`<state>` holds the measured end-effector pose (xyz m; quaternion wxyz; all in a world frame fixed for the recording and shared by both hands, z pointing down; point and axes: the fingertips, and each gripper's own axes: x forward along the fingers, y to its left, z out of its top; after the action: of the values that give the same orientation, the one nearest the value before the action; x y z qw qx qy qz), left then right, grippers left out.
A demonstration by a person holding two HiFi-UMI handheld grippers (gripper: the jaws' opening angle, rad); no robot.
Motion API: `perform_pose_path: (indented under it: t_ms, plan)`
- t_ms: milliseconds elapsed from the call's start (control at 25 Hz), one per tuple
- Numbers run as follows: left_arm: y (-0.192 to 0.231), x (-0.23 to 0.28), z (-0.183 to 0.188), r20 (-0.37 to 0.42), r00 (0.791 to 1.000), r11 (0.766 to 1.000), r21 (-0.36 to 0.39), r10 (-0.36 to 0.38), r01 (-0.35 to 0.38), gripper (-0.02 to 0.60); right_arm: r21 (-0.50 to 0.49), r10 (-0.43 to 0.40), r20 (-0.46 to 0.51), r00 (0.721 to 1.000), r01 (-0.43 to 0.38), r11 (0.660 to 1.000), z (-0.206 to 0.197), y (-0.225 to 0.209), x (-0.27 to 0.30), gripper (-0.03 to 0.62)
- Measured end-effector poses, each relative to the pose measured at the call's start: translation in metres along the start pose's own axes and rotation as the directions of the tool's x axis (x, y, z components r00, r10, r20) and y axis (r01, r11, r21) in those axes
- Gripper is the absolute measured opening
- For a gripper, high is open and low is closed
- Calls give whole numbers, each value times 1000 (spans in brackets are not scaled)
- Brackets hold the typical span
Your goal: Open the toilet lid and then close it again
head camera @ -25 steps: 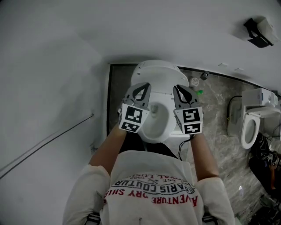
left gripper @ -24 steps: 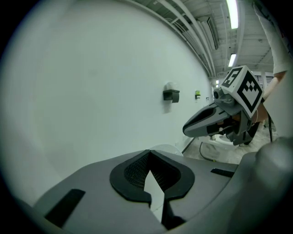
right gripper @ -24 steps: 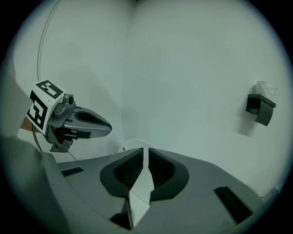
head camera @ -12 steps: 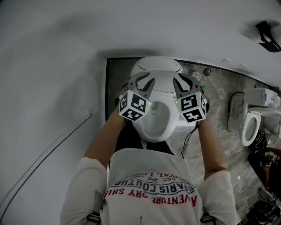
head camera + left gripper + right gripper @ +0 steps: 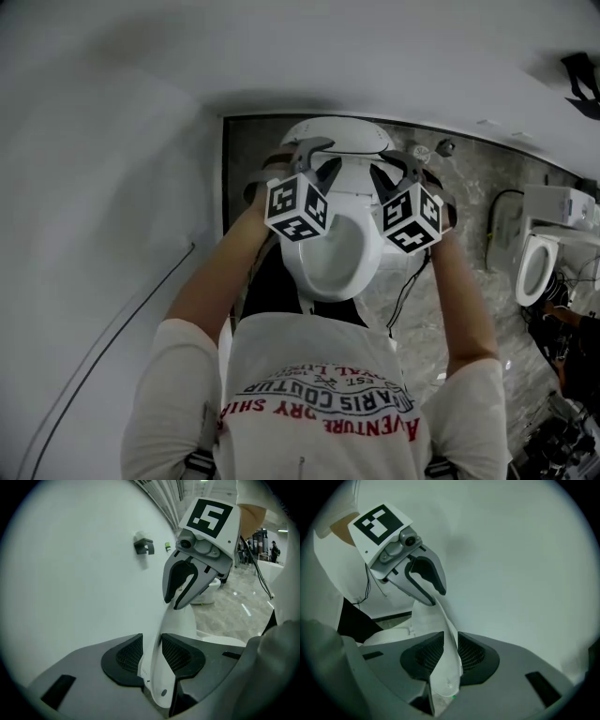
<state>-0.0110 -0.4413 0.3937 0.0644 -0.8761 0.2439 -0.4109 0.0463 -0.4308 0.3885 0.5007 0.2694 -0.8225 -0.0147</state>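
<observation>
The white toilet lid (image 5: 337, 136) stands raised against the wall behind the open bowl (image 5: 333, 258). My left gripper (image 5: 323, 155) is at the lid's left edge. In the left gripper view its jaws (image 5: 152, 651) have just been opening; the lid's edge (image 5: 157, 667) runs between the pads with a sliver of slack. At the lid's right edge is my right gripper (image 5: 389, 161). In the right gripper view its pads (image 5: 451, 651) lie against both faces of the lid (image 5: 440, 620). Each gripper view shows the other gripper across the lid.
A pale wall fills the far side and the left. A thin cable (image 5: 122, 309) runs down the left wall. A second toilet (image 5: 536, 267) stands at the right on the marbled floor (image 5: 469, 234). A small hook (image 5: 143, 545) is fixed to the wall.
Both grippers have sunk from above the bowl towards the wall and rolled outward. Their fingers spread, and they now straddle the raised lid's two side edges.
</observation>
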Motion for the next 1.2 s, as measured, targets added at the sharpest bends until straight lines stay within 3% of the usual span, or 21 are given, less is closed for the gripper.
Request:
perform_pose_path:
  t_ms: [200, 240, 360, 520, 1000, 1200]
  plan:
    - [-9, 13, -6, -23, 997, 996, 51, -75, 76, 120, -14, -6, -20, 1000, 6, 1000, -4, -3, 8, 48]
    - [-10, 13, -6, -24, 997, 994, 74, -77, 79, 95, -28, -2, -23, 1000, 2, 1000, -4, -3, 8, 48]
    - [-15, 10, -5, -20, 997, 989, 126, -72, 74, 72, -88, 17, -31, 999, -20, 996, -4, 2, 5, 48]
    - [-24, 5, 1, 14, 998, 990, 125, -63, 61, 69, -151, 17, -32, 999, -22, 988, -10, 9, -3, 46]
    - [-72, -35, 3, 52, 999, 991, 134, 15, -22, 66, -176, 75, -12, 997, -76, 981, -20, 61, -42, 41]
    - [-102, -54, -4, 69, 997, 985, 170, 26, -37, 60, -227, 90, -5, 996, -88, 970, -25, 95, -57, 34]
